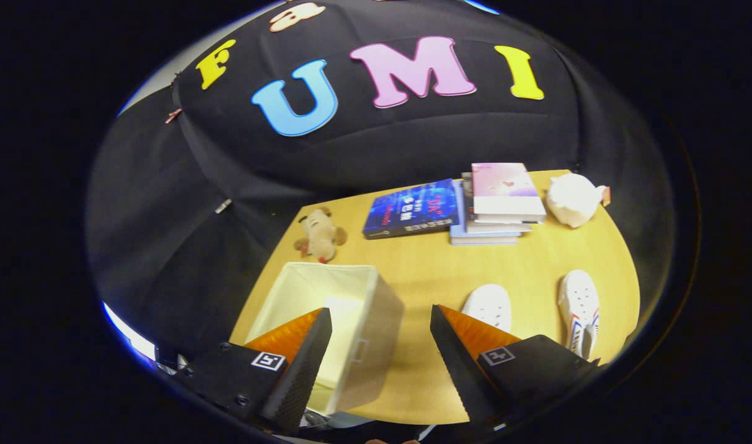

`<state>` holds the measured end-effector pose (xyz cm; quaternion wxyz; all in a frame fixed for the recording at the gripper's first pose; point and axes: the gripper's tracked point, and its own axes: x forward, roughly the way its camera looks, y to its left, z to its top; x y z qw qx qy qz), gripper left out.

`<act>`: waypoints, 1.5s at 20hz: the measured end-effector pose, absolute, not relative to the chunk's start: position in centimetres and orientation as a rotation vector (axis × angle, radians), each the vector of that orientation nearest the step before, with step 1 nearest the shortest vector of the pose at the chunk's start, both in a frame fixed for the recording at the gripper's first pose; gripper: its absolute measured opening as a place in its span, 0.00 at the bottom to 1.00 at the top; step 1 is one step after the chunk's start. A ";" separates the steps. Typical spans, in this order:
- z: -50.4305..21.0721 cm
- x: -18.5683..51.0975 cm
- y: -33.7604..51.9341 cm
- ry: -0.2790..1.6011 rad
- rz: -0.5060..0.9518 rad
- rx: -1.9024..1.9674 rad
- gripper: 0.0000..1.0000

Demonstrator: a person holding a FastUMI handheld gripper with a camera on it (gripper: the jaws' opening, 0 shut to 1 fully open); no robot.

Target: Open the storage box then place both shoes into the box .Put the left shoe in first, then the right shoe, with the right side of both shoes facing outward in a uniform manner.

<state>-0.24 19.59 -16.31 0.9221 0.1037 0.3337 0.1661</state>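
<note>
Gripper view: gripper (381, 320) fingers spread wide, holding nothing, raised above the table (425, 271). Storage box (326, 320) sits under and just ahead of the left finger, top open, interior appears empty. Two white shoes lie right of the box: nearer shoe (488, 306) just beyond the right finger's tip, the farther shoe (579, 311) beside it, apart. Which is the left shoe cannot be told. Beyond them: a stack of books (468, 206), a plush toy (319, 237), a white plush (572, 198). Judgement: the box seems already open; the next step is to identify the left shoe, approach it squarely and grip across its sidewalls, keeping its right side outward.
</note>
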 end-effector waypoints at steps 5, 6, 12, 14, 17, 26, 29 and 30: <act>-22.6 -0.6 12.7 0.768 0.245 0.114 0.98; -24.0 -0.8 11.6 0.795 0.234 0.098 0.99; -30.6 -0.6 8.4 0.926 0.227 0.039 0.99; -32.4 -0.5 8.0 0.970 0.249 0.020 0.97; -34.6 -0.3 7.5 1.029 0.275 -0.013 0.88; -37.6 -0.4 8.2 1.126 0.354 0.075 0.52; -37.6 -0.3 9.1 1.139 0.382 0.163 0.39; -37.5 -0.2 9.0 1.141 0.383 0.174 0.30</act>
